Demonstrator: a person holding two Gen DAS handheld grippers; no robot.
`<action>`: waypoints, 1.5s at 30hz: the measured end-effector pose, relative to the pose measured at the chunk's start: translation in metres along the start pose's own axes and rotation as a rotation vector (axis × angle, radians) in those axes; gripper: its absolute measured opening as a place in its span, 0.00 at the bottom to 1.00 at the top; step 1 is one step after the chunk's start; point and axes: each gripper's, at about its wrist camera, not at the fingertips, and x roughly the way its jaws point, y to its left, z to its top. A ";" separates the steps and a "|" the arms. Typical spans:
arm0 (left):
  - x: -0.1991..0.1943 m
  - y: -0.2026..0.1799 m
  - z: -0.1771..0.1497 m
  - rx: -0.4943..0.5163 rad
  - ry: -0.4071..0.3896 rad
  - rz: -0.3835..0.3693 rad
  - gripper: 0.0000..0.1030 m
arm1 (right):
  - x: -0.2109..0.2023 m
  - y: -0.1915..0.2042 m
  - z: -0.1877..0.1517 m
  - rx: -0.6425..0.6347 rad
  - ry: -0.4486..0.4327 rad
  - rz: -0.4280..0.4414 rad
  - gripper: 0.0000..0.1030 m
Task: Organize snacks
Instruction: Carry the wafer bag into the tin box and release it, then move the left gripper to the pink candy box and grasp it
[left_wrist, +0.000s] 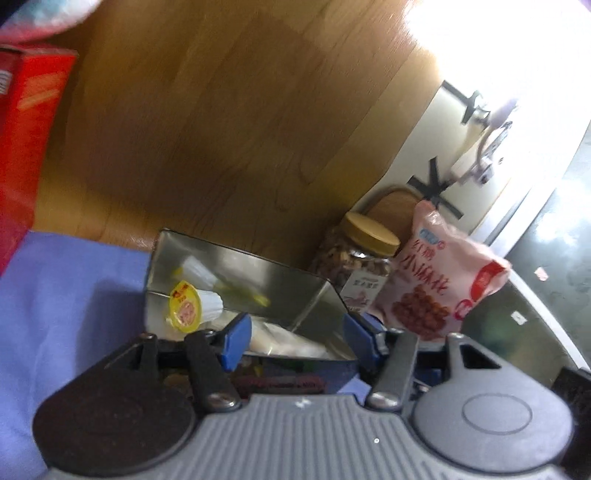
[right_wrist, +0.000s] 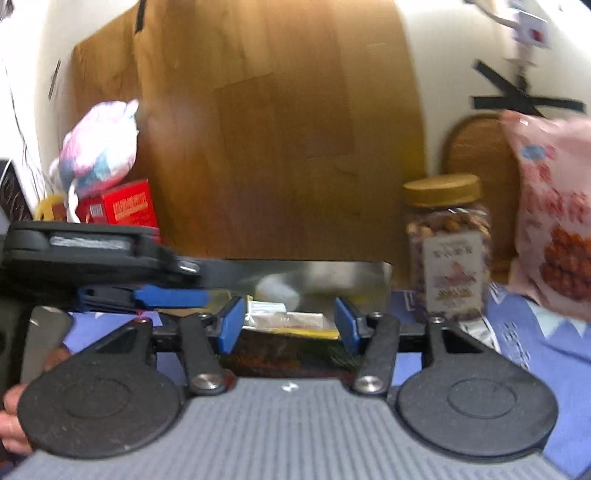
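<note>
With both our left gripper (left_wrist: 295, 338) and right gripper (right_wrist: 290, 321) released and empty over the open metal tin (left_wrist: 236, 258) holding a jelly cup (left_wrist: 184, 304), we risk knocking the nearby nut jar (left_wrist: 360, 266) or leaning pink snack bag (left_wrist: 439, 280).

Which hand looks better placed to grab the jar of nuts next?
Probably the right: its tool is open and empty, and the clear gold-lidded nut jar stands upright close beside it.

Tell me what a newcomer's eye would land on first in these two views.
The shiny metal tin, open on the blue cloth, with a yellow-lidded jelly cup inside. To its right stand a gold-lidded nut jar and a pink snack bag. A red box sits far left.
</note>
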 end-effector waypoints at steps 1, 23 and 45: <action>-0.008 0.001 -0.004 0.009 -0.006 0.001 0.57 | -0.009 -0.007 -0.006 0.030 -0.003 0.000 0.55; 0.030 -0.009 -0.067 0.113 0.242 0.161 0.51 | 0.011 -0.026 -0.064 0.235 0.253 0.056 0.36; -0.041 -0.016 -0.085 0.040 0.269 0.080 0.73 | -0.068 -0.004 -0.088 0.048 0.240 0.132 0.47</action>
